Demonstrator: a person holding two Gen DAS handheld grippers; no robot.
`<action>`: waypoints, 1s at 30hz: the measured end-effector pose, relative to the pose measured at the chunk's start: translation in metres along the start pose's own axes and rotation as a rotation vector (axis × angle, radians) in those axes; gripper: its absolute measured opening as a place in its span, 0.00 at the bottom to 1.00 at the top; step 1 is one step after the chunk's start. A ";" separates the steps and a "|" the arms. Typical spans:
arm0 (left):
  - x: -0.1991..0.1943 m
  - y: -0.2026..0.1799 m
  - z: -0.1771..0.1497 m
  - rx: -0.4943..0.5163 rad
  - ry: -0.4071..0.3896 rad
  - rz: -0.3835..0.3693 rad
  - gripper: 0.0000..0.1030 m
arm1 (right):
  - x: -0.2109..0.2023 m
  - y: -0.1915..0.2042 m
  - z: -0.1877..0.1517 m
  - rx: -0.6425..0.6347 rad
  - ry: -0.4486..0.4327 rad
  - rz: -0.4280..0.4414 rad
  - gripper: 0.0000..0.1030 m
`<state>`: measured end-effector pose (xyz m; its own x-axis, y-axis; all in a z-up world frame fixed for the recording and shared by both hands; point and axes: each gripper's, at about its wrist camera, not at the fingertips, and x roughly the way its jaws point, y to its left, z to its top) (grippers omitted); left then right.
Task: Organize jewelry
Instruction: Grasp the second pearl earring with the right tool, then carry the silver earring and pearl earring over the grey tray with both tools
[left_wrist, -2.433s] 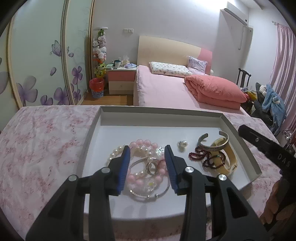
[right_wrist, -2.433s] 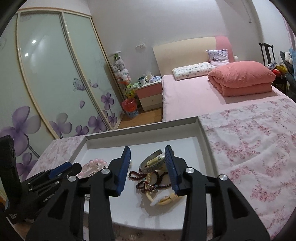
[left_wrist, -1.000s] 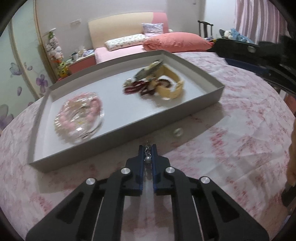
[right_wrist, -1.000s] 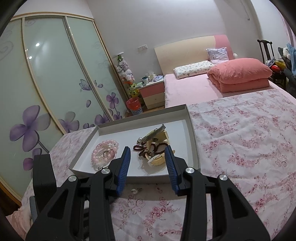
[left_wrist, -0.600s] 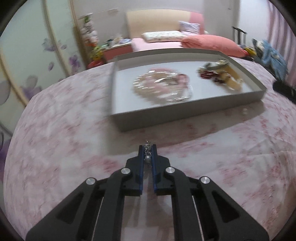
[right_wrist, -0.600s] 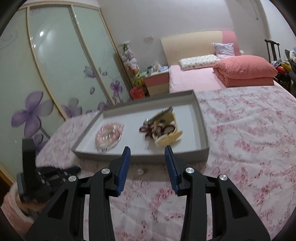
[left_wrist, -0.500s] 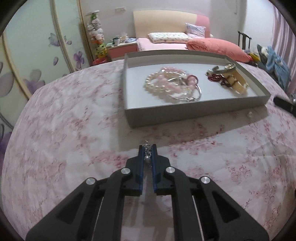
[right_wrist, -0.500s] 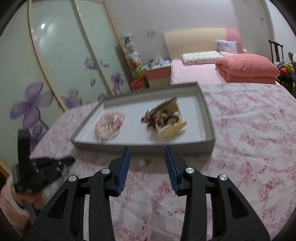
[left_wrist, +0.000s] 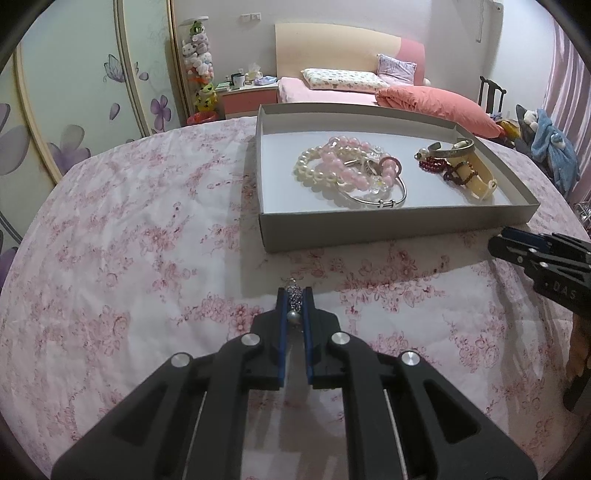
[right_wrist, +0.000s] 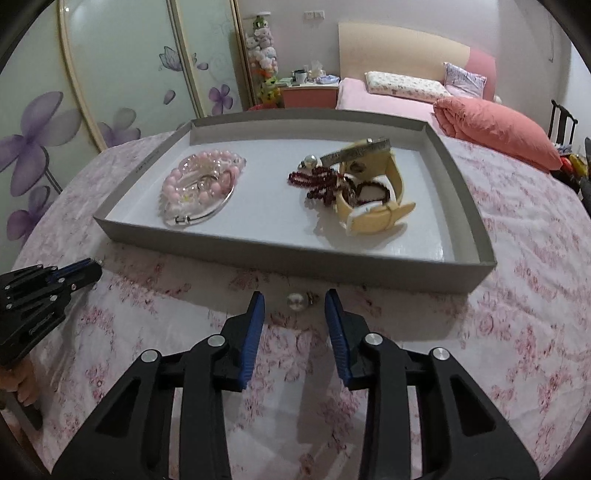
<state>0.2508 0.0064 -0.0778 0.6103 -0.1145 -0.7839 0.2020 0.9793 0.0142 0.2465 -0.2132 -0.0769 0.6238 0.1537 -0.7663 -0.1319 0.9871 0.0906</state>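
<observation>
Closing the right gripper (right_wrist: 294, 301) on the pearl earring (right_wrist: 296, 301) needs care: its jaws, spread, have just been narrowing around this earring on the table beside the tray (right_wrist: 295, 259); centre it first.

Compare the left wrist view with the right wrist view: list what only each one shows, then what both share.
Only the left wrist view shows the small beaded pearl earring pinched in the shut left gripper, and the blue plush toy far right.

Only the right wrist view shows the loose round pearl earring lying on the floral pink cloth between the right gripper's closing jaws, untouched.

Both show the shallow grey cardboard tray, pink bead bracelets, cream watch and dark red bead string.
</observation>
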 end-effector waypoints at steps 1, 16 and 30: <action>0.000 0.000 0.000 -0.001 0.000 -0.001 0.09 | 0.001 0.001 0.001 -0.002 0.002 -0.007 0.30; -0.001 0.002 0.000 -0.007 0.000 -0.003 0.09 | -0.011 -0.004 -0.012 0.026 0.008 -0.033 0.19; -0.025 0.013 -0.016 -0.162 -0.011 -0.033 0.08 | -0.058 -0.011 -0.028 0.100 -0.077 0.007 0.14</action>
<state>0.2261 0.0250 -0.0676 0.6137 -0.1482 -0.7755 0.0962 0.9889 -0.1129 0.1905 -0.2339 -0.0513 0.6811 0.1598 -0.7146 -0.0617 0.9849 0.1615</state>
